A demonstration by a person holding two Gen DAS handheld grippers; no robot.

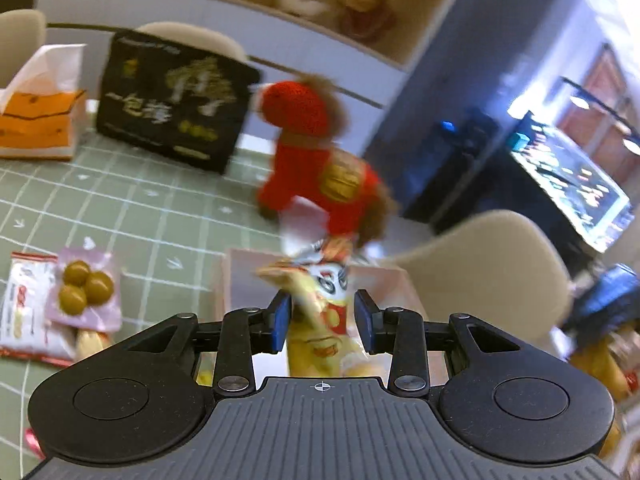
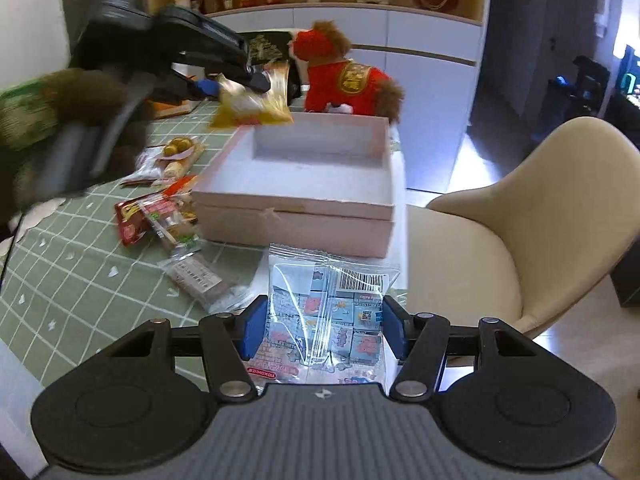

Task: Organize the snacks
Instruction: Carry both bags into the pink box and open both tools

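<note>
My left gripper (image 1: 322, 320) is shut on a yellow snack packet (image 1: 320, 300), which hangs in the air over the pink open box (image 1: 240, 276). The right wrist view shows that left gripper (image 2: 240, 82) holding the yellow packet (image 2: 256, 110) above the far left corner of the pink box (image 2: 296, 204), whose inside looks bare. My right gripper (image 2: 324, 328) is shut on a clear bag of small blue and pink boxes (image 2: 332, 300), just in front of the pink box. Loose snack packets (image 2: 160, 216) lie on the green checked cloth to the box's left.
A red plush dog (image 2: 344, 80) stands behind the box, with a black carton (image 1: 172, 104) and an orange tissue box (image 1: 40, 120) further left. A beige chair (image 2: 520, 208) sits off the table's right edge. A packet of green olives (image 1: 84, 288) lies on the cloth.
</note>
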